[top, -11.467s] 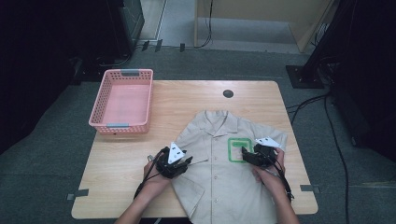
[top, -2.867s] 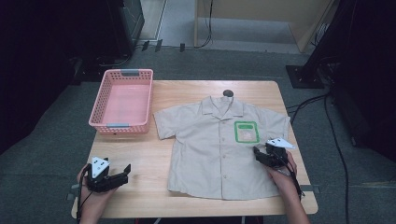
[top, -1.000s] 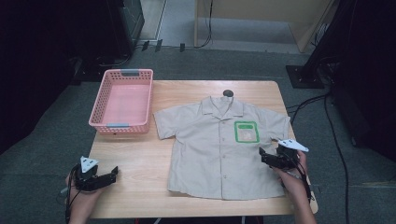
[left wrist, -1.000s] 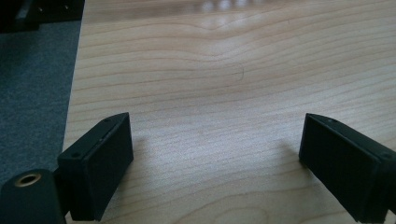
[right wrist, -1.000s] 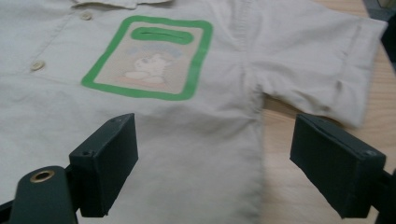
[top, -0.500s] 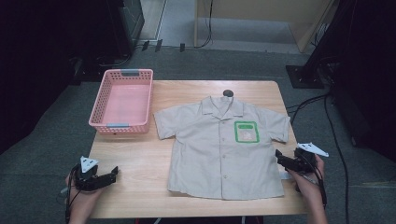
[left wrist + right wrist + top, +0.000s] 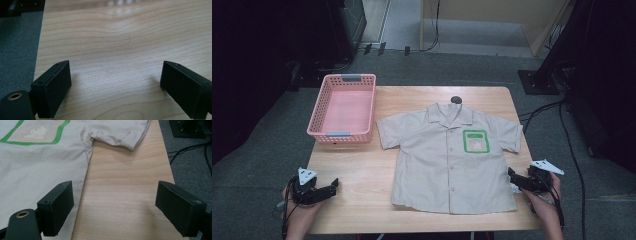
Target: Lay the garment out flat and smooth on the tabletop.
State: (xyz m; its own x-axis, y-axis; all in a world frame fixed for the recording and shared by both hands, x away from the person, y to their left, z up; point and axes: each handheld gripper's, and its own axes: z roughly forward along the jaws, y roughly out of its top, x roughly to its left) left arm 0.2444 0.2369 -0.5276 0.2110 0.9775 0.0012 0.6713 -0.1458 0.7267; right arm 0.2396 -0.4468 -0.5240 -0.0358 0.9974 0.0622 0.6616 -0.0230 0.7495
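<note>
Both tongs (image 7: 333,186) (image 7: 511,175) gape wide — empty — right beside shirt (image 7: 447,160).

We see each hand-held gripper (image 7: 331,187) is black, with blocky screwed jaws, a brass-ringed hole, a grey three-cornered plate and a trailing cable.

A beige short-sleeved shirt (image 7: 452,160) lies flat on the table (image 7: 357,170), front up and buttoned, sleeves spread out. Its collar points to the table's far edge, its hem lies near the near edge. A green-bordered pocket (image 7: 476,141) sits on its chest. The shirt covers the table's middle and right part, its right side seam (image 7: 86,167) running along bare wood.
</note>
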